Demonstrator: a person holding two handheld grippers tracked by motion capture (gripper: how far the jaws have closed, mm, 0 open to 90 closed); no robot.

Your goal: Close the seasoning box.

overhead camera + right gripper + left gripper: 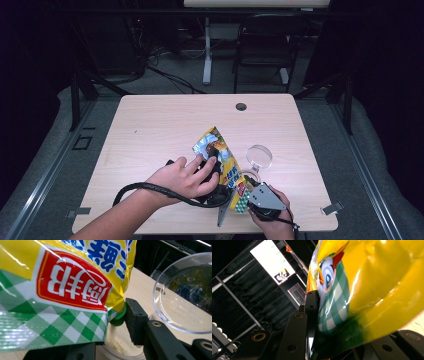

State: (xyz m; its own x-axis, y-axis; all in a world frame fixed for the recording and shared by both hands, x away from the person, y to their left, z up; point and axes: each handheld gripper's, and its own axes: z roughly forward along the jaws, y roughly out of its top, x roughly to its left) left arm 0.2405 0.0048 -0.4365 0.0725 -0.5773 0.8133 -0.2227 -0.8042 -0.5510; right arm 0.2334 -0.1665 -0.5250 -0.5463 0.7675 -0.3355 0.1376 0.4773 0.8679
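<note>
A yellow seasoning pouch [222, 157] with a green-checked lower end and a red logo [72, 290] hangs tilted over the table's front. My left gripper [212, 153] is shut across its middle; in the left gripper view the glossy pouch [372, 290] bulges between the black jaws. My right gripper [245, 191] is closed around the pouch's lower corner, and one of its pads [135, 320] touches the green spout [117, 318]. A thin stream of pale powder falls from the spout into a clear container [120, 352] underneath.
A clear round dish [259, 156] stands just right of the pouch, large at the right in the right gripper view [185, 295]. The light wooden table [150, 130] has a cable hole [241, 106] at the back. A chair [265, 45] stands beyond.
</note>
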